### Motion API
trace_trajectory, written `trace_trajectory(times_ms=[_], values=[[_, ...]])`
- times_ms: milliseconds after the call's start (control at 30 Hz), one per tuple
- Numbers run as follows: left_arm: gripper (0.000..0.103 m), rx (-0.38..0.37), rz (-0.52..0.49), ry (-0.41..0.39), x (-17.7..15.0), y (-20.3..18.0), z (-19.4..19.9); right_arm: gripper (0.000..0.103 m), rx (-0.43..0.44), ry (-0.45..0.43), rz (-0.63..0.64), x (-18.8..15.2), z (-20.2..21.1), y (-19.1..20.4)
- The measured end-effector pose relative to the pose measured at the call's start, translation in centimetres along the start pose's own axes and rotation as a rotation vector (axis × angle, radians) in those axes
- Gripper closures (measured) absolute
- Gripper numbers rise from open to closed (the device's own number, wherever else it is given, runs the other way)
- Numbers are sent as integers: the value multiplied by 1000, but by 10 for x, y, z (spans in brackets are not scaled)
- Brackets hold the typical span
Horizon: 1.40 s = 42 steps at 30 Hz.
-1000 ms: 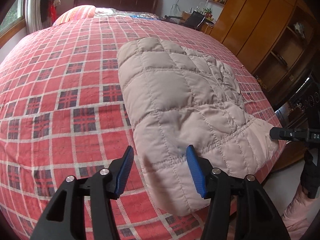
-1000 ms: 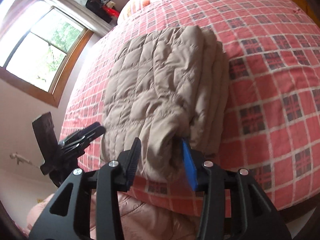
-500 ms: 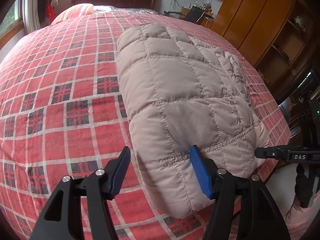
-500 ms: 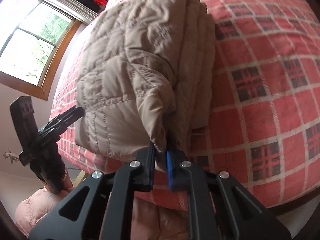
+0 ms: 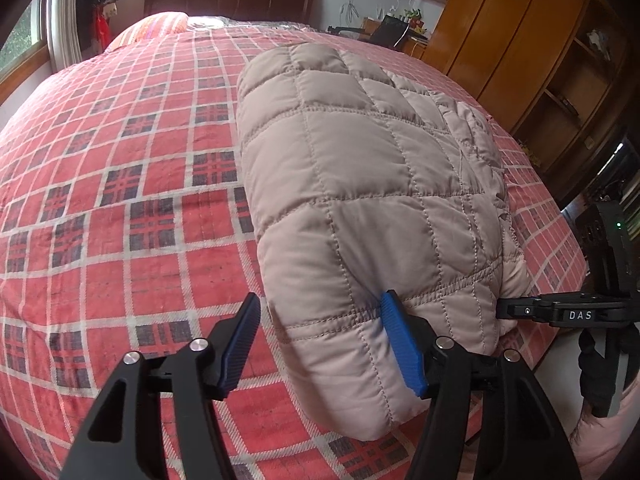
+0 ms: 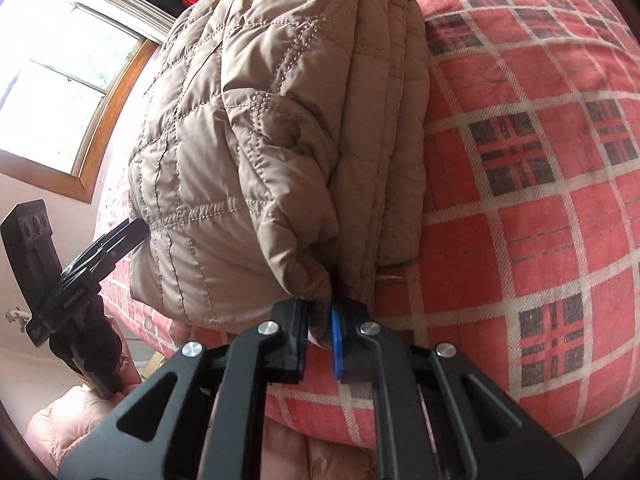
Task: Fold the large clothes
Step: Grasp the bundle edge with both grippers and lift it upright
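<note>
Since a second ago the right gripper (image 6: 318,334) has closed from a wide stance onto the near corner of the quilted jacket (image 5: 360,208), and the left gripper (image 5: 320,340) has edged in so that the jacket's near end fills more of its view. The right gripper's fingers now pinch a bunched fold of beige fabric between them, with only a narrow gap showing beside the blue pad (image 6: 336,340). The left gripper stands spread wide: its right blue pad (image 5: 400,344) touches the jacket's near edge, while the other finger sits over the bedspread (image 5: 120,184) just beside the garment, gripping nothing. The jacket lies folded in several layers on the red plaid bedspread, near the foot edge of the bed and toward its right side, its stacked edges visible in the right wrist view. A wooden wardrobe (image 5: 520,40) stands beyond the bed, and a window (image 6: 68,92) is on the far side.
</note>
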<state>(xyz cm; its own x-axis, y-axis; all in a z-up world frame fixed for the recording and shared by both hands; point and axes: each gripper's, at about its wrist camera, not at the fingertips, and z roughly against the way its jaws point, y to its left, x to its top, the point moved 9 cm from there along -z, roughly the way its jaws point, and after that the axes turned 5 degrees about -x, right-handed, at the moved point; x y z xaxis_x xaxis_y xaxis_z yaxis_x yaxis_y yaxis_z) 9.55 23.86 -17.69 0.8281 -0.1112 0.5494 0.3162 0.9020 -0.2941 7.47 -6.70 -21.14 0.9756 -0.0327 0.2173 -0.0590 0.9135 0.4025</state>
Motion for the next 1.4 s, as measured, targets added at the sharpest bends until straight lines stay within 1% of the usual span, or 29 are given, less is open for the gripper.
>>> trace_trajectory(times_ms=[167, 300, 333, 367, 400, 433, 467, 533, 600, 633, 667, 733, 833, 933, 1000, 1033, 1100, 1200, 1267, 1333, 1400], values=[[38, 3, -10, -5, 1, 0, 1, 94, -8, 11, 6, 0, 9, -1], [37, 14, -20, -9, 3, -1, 5, 87, -48, -28, 56, 6, 29, 11], [37, 14, -23, -10, 4, -2, 7, 80, -55, -45, 65, 7, 35, 14], [37, 15, -24, -11, 5, -2, 8, 71, -59, -67, 71, 9, 42, 16], [37, 17, -27, -12, 6, -2, 9, 65, -67, -84, 77, 11, 48, 18], [37, 19, -29, -12, 7, -2, 10, 55, -80, -103, 85, 14, 53, 19], [37, 20, -30, -13, 8, -2, 11, 49, -96, -127, 89, 19, 60, 19], [37, 16, -28, -11, 10, -1, 12, 46, -94, -147, 79, 26, 69, 18], [37, 7, -23, -6, 12, 0, 14, 40, -66, -153, 60, 35, 75, 15], [37, 0, -20, -7, 15, 0, 16, 33, -55, -158, 58, 40, 78, 13], [37, -4, -15, -12, 18, 1, 18, 29, -48, -167, 57, 46, 80, 11], [36, -15, 6, -20, 25, 7, 20, 28, -39, -173, 48, 55, 80, 6], [34, -73, 64, -5, 37, 22, 16, 24, 28, -160, 33, 67, 73, -1], [32, -144, 106, 18, 46, 35, 7, 22, 99, -142, 6, 79, 61, -9], [28, -211, 125, 35, 48, 38, -1, 21, 139, -125, -7, 83, 52, -14], [27, -233, 136, 42, 49, 40, -5, 21, 161, -116, -4, 84, 49, -14], [26, -296, 148, 41, 50, 39, -10, 21, 197, -104, -9, 88, 39, -17], [23, -372, 149, 48, 53, 35, -18, 17, 236, -89, -17, 93, 27, -19], [22, -419, 152, 68, 53, 32, -27, 15, 260, -86, -24, 98, 21, -22], [19, -463, 163, 81, 54, 28, -36, 12, 283, -83, -23, 103, 15, -24], [13, -488, 175, 92, 55, 26, -44, 10, 305, -73, -22, 105, 8, -23]])
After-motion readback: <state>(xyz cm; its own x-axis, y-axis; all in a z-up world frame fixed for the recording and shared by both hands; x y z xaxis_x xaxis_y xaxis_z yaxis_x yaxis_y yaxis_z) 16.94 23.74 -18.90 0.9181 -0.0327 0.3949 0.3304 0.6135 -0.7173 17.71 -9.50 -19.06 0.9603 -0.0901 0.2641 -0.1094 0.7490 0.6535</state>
